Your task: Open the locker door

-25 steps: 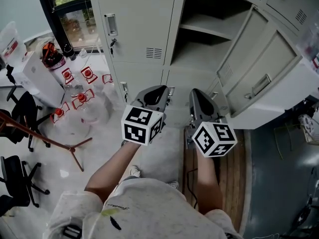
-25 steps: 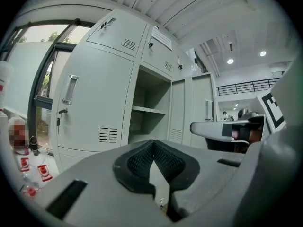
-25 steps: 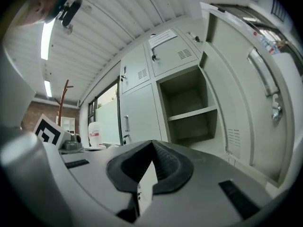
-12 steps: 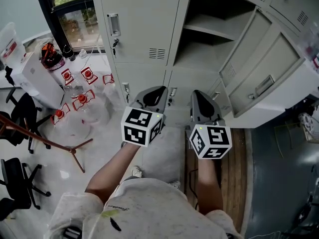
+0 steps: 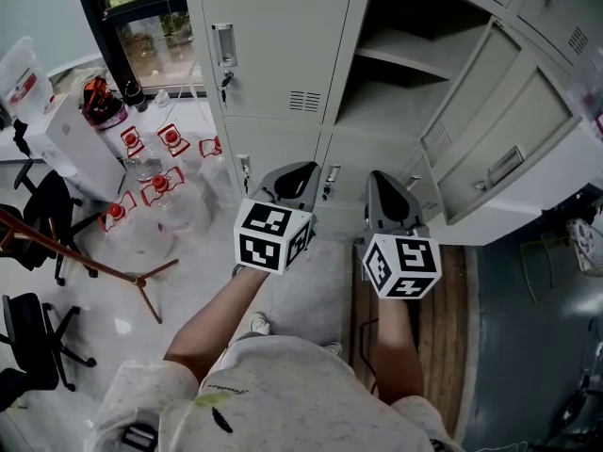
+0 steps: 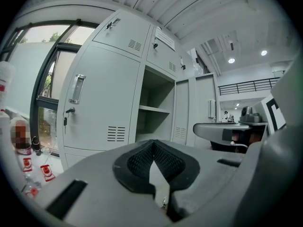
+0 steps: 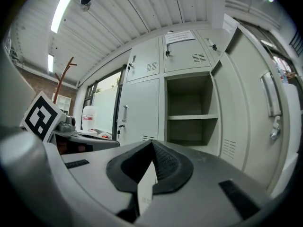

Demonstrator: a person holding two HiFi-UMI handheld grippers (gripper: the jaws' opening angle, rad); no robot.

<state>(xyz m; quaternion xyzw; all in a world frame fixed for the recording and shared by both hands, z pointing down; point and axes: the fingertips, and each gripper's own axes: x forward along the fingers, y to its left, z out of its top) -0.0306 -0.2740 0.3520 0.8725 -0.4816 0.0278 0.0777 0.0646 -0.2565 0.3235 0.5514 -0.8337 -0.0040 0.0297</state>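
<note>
The grey locker bank fills the top of the head view. One upper locker door [image 5: 499,125] stands swung open to the right, handle [image 5: 506,166] facing out, and shows an empty compartment [image 5: 405,83] with one shelf. My left gripper [image 5: 298,171] and right gripper [image 5: 381,181] are held side by side in front of the lower lockers, touching nothing. Both are shut and hold nothing. The left gripper [image 6: 152,142] looks at the compartment [image 6: 154,112] ahead. In the right gripper view the gripper [image 7: 152,143] faces the compartment [image 7: 191,110], with the open door [image 7: 262,103] at right.
A closed locker door [image 5: 273,36] with handle and key [image 5: 224,81] is left of the open one. On the floor at left lie red-labelled water bottles [image 5: 155,163], a white box [image 5: 66,144], black chairs [image 5: 38,215] and a wooden stand [image 5: 94,266]. Wooden boards [image 5: 443,318] run under the right arm.
Both grippers stay shut in about the same place. The right gripper's marker cube has turned and eased back a little. The head camera has tilted slightly, so the lockers sit lower in view.
</note>
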